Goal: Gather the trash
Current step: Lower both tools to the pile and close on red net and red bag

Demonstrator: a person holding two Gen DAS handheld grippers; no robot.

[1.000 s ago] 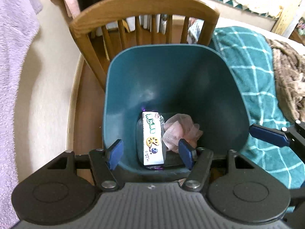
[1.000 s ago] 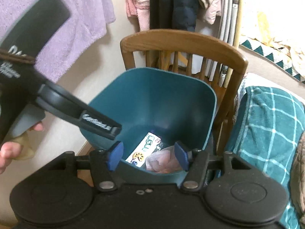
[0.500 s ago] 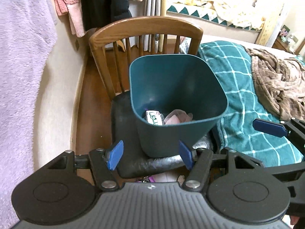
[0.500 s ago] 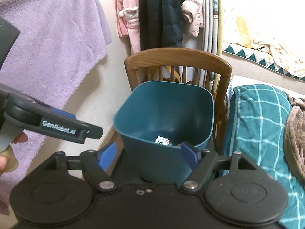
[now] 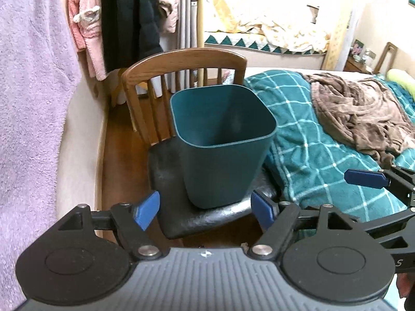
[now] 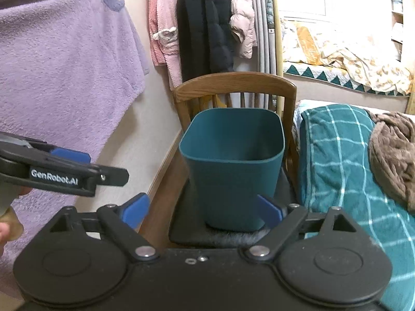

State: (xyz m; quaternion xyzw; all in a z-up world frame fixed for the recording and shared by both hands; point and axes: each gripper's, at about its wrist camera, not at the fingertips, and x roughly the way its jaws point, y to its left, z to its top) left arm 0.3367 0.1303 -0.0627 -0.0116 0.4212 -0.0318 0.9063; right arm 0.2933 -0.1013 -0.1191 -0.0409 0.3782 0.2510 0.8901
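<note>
Between the blue pads of the left gripper (image 5: 206,212) nothing is held; its jaws have just been opening and they stand wide, with only the chair seat showing between them. The right gripper (image 6: 202,211) is the same: its jaws have just been opening, they are wide apart and they are empty. Just beyond both grippers the teal bin (image 5: 223,142) stands upright on the black seat of a wooden chair (image 5: 181,63), apart from every pad. From these two views the bottom of the bin is hidden, so I cannot tell what lies inside. To the right of the chair is a bed with a teal checked blanket (image 5: 311,140). I judge that one drop into the bin is finished. The next move calls for finding another piece of trash, which is not in sight now.
</note>
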